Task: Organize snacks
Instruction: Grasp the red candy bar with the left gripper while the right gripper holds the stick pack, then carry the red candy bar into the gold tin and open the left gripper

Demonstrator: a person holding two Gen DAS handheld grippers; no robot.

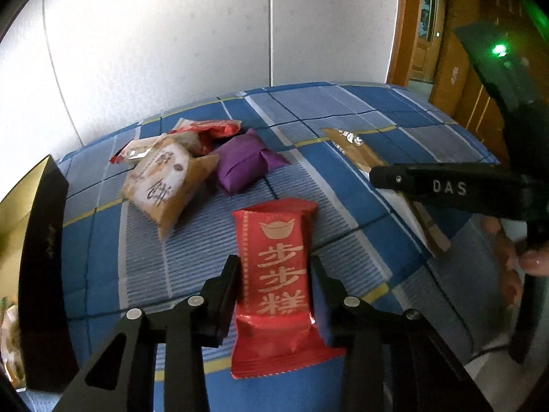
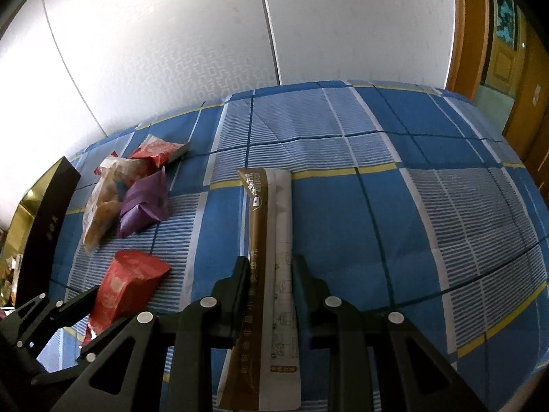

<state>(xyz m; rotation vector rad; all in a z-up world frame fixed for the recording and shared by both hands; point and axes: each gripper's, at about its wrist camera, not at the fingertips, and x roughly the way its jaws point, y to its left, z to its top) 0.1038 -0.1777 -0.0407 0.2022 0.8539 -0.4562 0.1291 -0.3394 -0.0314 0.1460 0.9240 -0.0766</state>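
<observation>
My left gripper is shut on a red cake packet with gold characters, its jaws pressing both sides; the packet also shows in the right wrist view. My right gripper is shut on a long brown-and-white stick packet, also seen from the left wrist view beside the right gripper's finger. A purple packet, a tan biscuit packet and a red packet lie in a heap on the blue plaid cloth.
A black box with a gold lining stands at the left edge of the cloth; it also shows in the right wrist view. A white wall is behind. Wooden doors are at the right.
</observation>
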